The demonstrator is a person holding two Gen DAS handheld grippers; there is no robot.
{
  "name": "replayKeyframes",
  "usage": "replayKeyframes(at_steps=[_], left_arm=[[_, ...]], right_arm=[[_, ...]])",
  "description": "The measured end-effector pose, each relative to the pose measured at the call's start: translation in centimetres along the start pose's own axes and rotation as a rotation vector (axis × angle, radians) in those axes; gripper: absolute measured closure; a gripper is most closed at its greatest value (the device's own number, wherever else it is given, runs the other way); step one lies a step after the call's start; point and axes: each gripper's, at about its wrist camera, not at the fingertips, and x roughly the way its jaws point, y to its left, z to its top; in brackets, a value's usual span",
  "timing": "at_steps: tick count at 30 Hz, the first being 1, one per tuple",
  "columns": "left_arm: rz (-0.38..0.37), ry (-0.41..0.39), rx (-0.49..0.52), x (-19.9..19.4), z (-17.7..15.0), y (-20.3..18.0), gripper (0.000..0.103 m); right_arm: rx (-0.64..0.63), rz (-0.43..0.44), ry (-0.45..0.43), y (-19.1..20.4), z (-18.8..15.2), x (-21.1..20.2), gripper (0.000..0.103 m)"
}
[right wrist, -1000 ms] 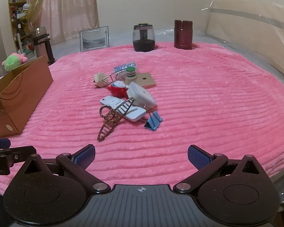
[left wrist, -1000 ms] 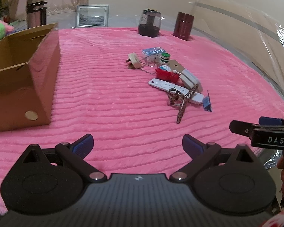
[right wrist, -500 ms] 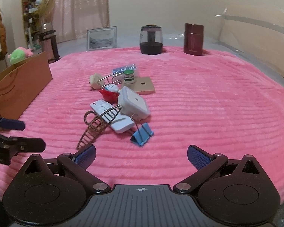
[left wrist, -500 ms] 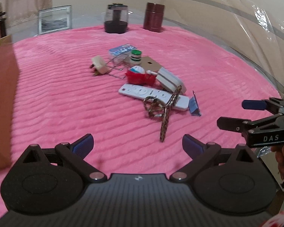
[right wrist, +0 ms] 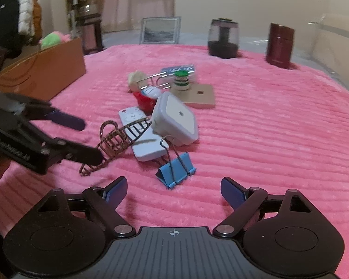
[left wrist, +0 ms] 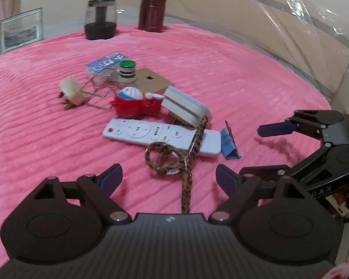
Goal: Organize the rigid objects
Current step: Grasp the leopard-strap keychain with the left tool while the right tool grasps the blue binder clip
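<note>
A heap of small things, remote [left wrist: 160, 136], hair claw [right wrist: 118, 139], blue clip [right wrist: 175, 171], charger [right wrist: 174, 118], lies mid-blanket [left wrist: 221, 74], both tongs, left [left wrist: 168, 177] and right [right wrist: 173, 189], spread apart and empty just before it, the cardboard box [right wrist: 44, 69], contents hidden, well left.

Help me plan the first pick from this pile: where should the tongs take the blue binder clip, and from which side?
Grip the blue binder clip by its raised wire handles, which stand clear above the folded body. Probably come from the near side with the right tongs, open and directly in front of it; the white remote crowds its far side.
</note>
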Motion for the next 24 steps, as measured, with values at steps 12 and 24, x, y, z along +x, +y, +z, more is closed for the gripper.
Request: replayKeyframes(at_steps=[12, 24], left_arm=[[-0.045, 0.015, 0.057, 1.6, 0.7, 0.2, 0.050], [-0.067, 0.026, 0.053, 1.3, 0.8, 0.6, 0.063]], right_arm=[[-0.113, 0.111, 0.008, -1.6, 0.8, 2.0, 0.035], [-0.233, 0.229, 0.043, -2.2, 1.9, 3.4, 0.046]])
